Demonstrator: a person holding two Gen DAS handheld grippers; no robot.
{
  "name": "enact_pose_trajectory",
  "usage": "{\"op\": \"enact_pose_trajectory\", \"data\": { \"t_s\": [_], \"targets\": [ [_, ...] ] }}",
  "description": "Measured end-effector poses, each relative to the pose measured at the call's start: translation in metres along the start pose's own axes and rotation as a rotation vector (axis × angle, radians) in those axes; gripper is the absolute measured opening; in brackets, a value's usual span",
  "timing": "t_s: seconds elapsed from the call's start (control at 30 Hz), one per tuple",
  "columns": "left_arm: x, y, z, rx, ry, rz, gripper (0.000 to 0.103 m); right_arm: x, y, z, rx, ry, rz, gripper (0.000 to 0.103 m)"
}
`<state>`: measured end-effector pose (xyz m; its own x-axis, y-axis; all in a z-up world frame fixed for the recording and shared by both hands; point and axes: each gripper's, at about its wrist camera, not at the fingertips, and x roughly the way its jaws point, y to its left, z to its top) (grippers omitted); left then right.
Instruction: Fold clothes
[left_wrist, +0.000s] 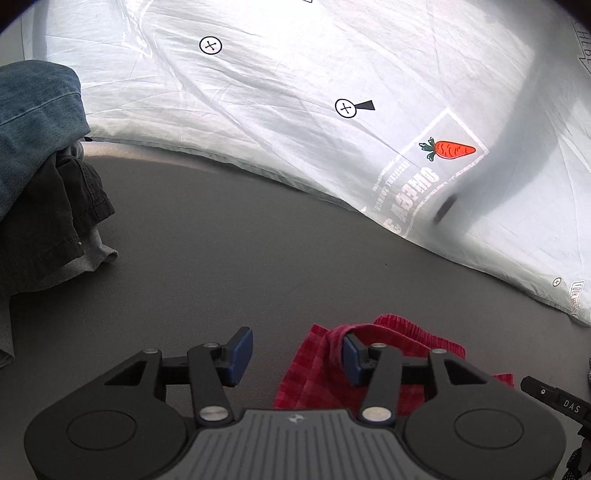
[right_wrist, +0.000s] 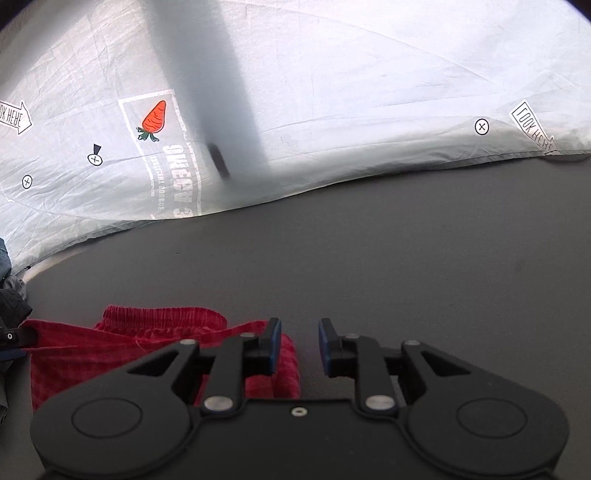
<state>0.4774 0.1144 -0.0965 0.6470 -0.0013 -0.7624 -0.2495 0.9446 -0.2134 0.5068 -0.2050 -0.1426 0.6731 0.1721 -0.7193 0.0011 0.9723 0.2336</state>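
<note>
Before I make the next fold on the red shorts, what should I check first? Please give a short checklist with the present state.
1. Left gripper jaws open: ok.
2. Right gripper jaws open: ok.
3. Red shorts lying flat: not ok, fabric is draped over one left finger.
4. Grey table bare ahead of the shorts: ok.
5. Pile of dark clothes apart from the shorts: ok.
6. Whole outline of the shorts visible: cannot tell.
</note>
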Motion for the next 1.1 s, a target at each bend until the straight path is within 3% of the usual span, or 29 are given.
{"op": "enact_pose_trajectory", "data": {
  "t_s": [0.1, 0.2, 0.37, 0.5, 0.6, 0.67, 0.73, 0.83, 1.0, 1.1],
  "targets": [
    [-0.017, -0.002, -0.008, 0.008, -0.055, -0.021, 0.066, -0.013, 0.002, -0.001, -0.02, -0.025, 0.001, 0.023],
    [-0.011, -0.007, -0.006, 0.018, -0.062, -0.016, 0.066, -0.026, 0.015, -0.006, -0.084, -0.038, 0.033, 0.023],
    [0.004, -0.01, 0.019, 0.015, -0.109, 0.053, 0.066, -0.036, 0.048, -0.027, -0.217, -0.003, 0.116, 0.023],
    [0.001, -0.003, 0.037, 0.007, -0.133, 0.051, 0.066, -0.034, 0.059, -0.042, -0.191, 0.053, 0.166, 0.023],
    [-0.005, -0.006, 0.025, 0.071, -0.078, -0.06, 0.064, -0.034, 0.069, -0.051, -0.252, 0.061, 0.175, 0.022],
    [-0.004, -0.013, 0.002, 0.104, -0.007, -0.188, 0.06, -0.033, 0.077, -0.057, -0.307, 0.062, 0.187, 0.012],
    [0.001, -0.018, -0.02, 0.12, 0.064, -0.303, 0.053, -0.03, 0.082, -0.06, -0.34, 0.071, 0.208, 0.011],
    [0.021, -0.018, -0.031, 0.079, 0.102, -0.299, 0.053, -0.016, 0.084, -0.061, -0.359, 0.099, 0.213, 0.011],
    [0.054, -0.016, -0.046, 0.018, 0.156, -0.288, 0.053, 0.0, 0.069, -0.051, -0.377, 0.128, 0.137, 0.011],
    [0.075, -0.006, -0.031, 0.073, 0.13, -0.224, 0.054, 0.004, 0.049, -0.037, -0.34, 0.124, 0.078, 0.011]
  ]
}}
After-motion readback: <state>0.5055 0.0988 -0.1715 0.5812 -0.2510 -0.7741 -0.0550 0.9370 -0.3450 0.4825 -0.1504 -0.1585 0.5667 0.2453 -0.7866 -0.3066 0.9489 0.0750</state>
